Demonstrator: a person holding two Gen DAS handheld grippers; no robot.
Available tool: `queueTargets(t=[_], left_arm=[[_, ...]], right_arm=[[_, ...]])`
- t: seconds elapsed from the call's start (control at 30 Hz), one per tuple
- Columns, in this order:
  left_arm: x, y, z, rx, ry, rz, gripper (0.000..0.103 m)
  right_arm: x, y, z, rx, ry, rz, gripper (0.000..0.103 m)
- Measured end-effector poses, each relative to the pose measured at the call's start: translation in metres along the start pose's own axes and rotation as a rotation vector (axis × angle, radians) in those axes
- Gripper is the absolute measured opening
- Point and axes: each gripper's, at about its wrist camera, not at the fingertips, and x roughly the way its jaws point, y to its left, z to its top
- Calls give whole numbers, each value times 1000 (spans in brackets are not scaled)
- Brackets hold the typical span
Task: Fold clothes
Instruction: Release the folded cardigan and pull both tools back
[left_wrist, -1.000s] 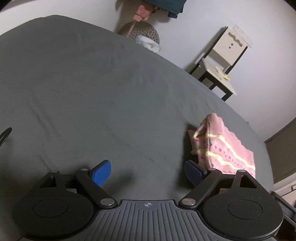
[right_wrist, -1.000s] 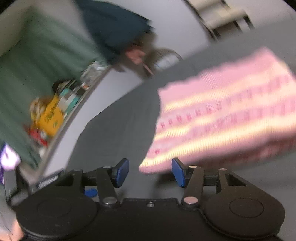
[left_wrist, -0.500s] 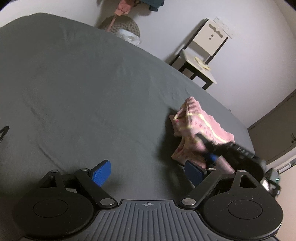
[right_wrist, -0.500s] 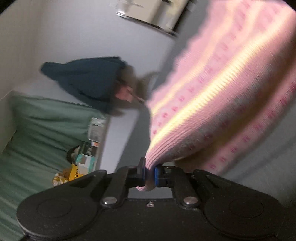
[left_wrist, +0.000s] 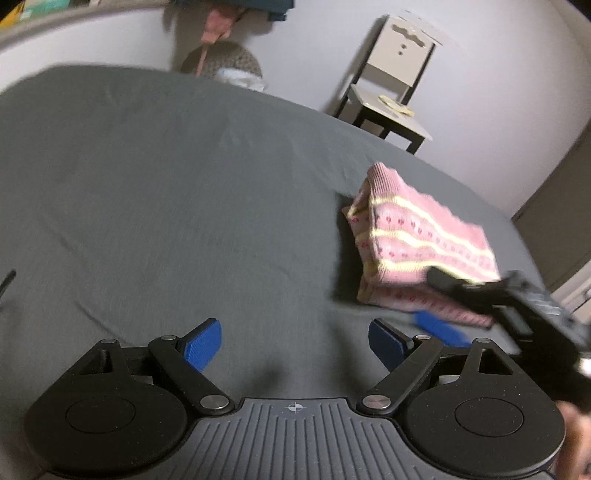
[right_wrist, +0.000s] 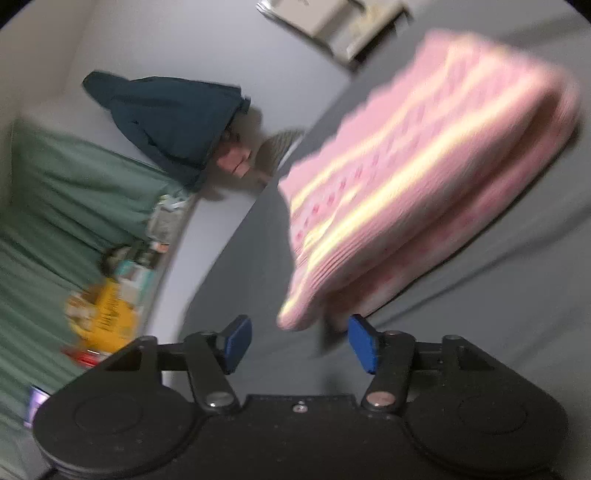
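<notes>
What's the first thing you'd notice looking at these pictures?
The pink striped sweater, folded in a bundle on the big grey bed sheet, stands out brightest. The right gripper sits just before its near corner with jaws open. A cream chair stands by the wall behind.

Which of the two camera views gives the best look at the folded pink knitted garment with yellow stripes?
The left wrist view: the folded pink knitted garment appears whole and fairly sharp on the grey bed sheet. The right wrist view shows it closer but smeared by motion blur.
</notes>
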Motion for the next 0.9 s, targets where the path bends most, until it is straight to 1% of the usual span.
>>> queueTargets(t=[0.03,0.1,0.17,0.2,0.23,0.27,0.3,0.33,0.37,0.43,0.5,0.57,0.67,0.8,0.9], left_arm=[[0,-1,-2,18,-18,-1,87],[2,-5,-7,84,-62,4,87],[6,-11,-10,176,-95,22,87],[7,-14,-11,223,-112,30,87],[8,-16,-11,261,-133,29,87],[11,-18,-12,294,-142,35,87],[14,-21,-12,326,-149,42,89],[17,-23,-13,358,-156,49,96],[20,-26,-11,366,-164,58,97],[27,-31,-8,370,-175,67,97],[35,-37,-7,373,-164,51,97],[42,-44,-10,403,-156,35,98],[53,-55,-17,457,-149,20,98],[67,-62,-19,459,-143,38,99],[77,-64,-22,471,-127,55,99]], right_arm=[[-9,5,-3,-73,-40,-70,66],[-19,16,-13,-234,-135,-232,79],[-21,22,-27,-388,-243,-378,83],[-19,24,-32,-452,-283,-450,96],[-15,25,-36,-506,-313,-522,103],[-12,23,-38,-539,-331,-581,103],[-13,20,-39,-533,-333,-610,103],[-15,16,-39,-508,-332,-625,103],[-17,12,-39,-484,-330,-640,103],[-17,6,-41,-448,-322,-675,103],[-18,0,-44,-426,-312,-709,103],[-16,-4,-48,-433,-301,-735,103],[-15,-11,-50,-415,-285,-750,103],[-14,-18,-51,-379,-281,-778,103],[-13,-18,-51,-379,-285,-781,103]])
